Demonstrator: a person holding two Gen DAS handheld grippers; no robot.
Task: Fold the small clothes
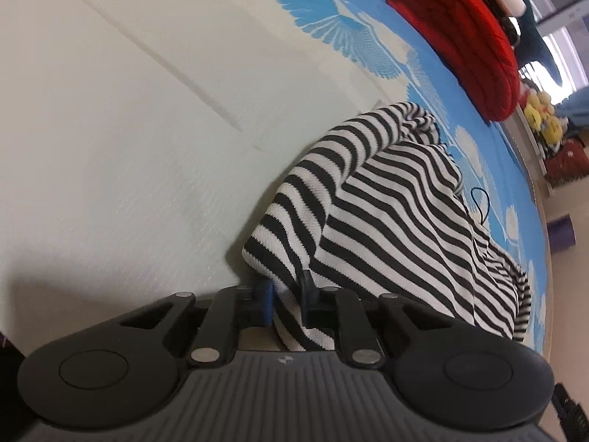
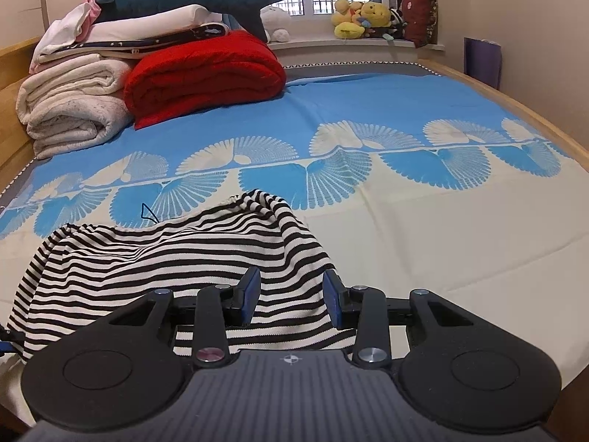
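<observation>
A black-and-white striped garment (image 2: 176, 254) lies bunched on the bed sheet (image 2: 423, 228); it also shows in the left wrist view (image 1: 386, 213). My left gripper (image 1: 289, 291) is shut on a fold of the striped garment, and the cloth drapes over its fingers. My right gripper (image 2: 291, 287) is open, its blue-padded fingers (image 2: 252, 287) straddling the garment's near right edge, with cloth lying between them. A thin black loop of thread (image 2: 147, 213) sticks out at the garment's far edge.
A folded red blanket (image 2: 206, 73) and a stack of white towels (image 2: 73, 103) with a plush shark (image 2: 191, 3) sit at the bed's far left. Plush toys (image 2: 360, 18) line the windowsill. The wooden bed frame (image 2: 515, 107) runs along the right.
</observation>
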